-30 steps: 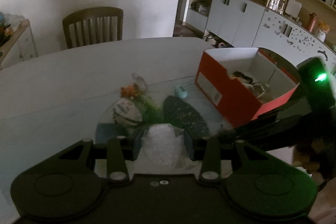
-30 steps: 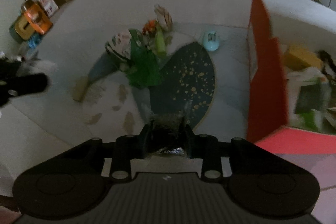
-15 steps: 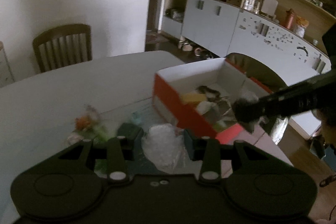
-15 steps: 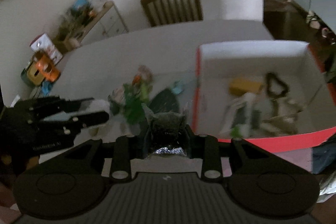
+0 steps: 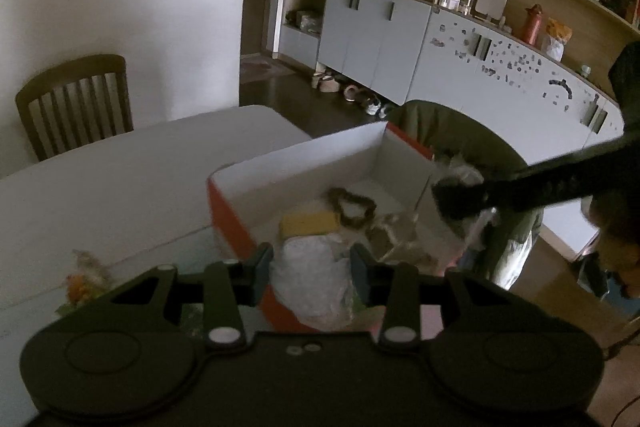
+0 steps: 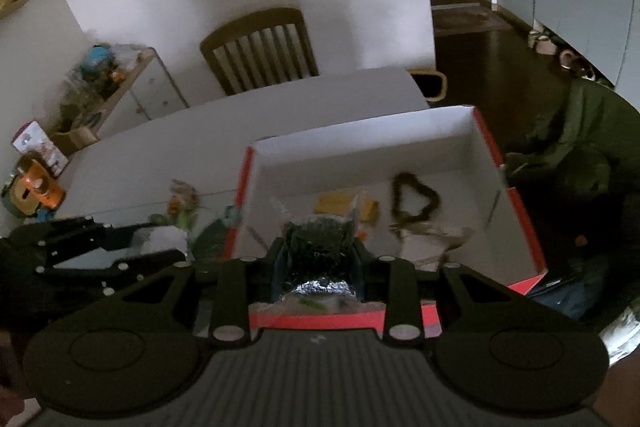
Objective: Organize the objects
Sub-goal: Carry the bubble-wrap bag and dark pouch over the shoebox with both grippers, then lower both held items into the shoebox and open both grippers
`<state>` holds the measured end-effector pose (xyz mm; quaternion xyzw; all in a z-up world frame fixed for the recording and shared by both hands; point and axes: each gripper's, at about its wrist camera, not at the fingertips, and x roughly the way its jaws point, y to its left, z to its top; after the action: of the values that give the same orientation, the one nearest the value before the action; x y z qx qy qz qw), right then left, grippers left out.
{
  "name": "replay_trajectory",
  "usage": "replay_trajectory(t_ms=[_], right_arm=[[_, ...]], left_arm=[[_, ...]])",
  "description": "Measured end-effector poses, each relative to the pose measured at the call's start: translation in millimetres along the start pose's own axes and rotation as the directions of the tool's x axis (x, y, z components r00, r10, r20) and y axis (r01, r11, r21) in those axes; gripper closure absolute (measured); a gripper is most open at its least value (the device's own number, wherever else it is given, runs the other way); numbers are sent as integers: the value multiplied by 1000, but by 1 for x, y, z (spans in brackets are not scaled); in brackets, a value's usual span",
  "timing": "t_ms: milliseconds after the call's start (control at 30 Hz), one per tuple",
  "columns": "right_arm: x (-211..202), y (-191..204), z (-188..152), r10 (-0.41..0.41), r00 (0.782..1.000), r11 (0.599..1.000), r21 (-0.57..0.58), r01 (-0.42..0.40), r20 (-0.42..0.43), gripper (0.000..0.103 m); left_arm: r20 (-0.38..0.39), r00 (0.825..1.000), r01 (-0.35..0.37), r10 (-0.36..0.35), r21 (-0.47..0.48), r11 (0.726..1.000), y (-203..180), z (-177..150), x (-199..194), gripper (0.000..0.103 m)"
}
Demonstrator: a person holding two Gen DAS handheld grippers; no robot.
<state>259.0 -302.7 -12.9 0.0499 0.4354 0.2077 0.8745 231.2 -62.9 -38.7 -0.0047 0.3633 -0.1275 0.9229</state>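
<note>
Left wrist view: left tool (image 5: pixel 312 267) clamps a crumpled clear plastic bag (image 5: pixel 316 279) at the red cardboard box's (image 5: pixel 228 203) near rim. Right tool (image 6: pixel 318 259) grips a dark foil-bottomed packet (image 6: pixel 318 247), already over the box interior and nearer the drop.
</note>
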Motion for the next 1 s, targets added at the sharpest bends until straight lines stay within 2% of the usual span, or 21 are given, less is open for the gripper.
replay_trajectory(t_ms=[200, 333, 400, 667, 833, 1000], right_arm=[[25, -34, 19, -36, 999, 999, 20, 37, -26, 71], [47, -51, 33, -43, 998, 998, 38, 45, -50, 71], [58, -55, 38, -50, 997, 998, 39, 52, -62, 71], [108, -66, 48, -69, 988, 997, 19, 73, -141, 71], [134, -76, 51, -72, 981, 995, 59, 84, -180, 71], [148, -72, 46, -116, 969, 993, 5, 120, -218, 71]], left_arm=[[-21, 1000, 4, -4, -2, 1000, -13, 24, 41, 62], [-51, 998, -29, 31, 30, 999, -20, 35, 71, 62], [-80, 996, -31, 32, 16, 999, -20, 39, 87, 62], [-156, 985, -74, 70, -16, 997, -9, 43, 126, 62], [-201, 978, -75, 59, -76, 994, 0, 46, 147, 62], [-248, 967, -89, 63, -95, 991, 3, 48, 164, 62]])
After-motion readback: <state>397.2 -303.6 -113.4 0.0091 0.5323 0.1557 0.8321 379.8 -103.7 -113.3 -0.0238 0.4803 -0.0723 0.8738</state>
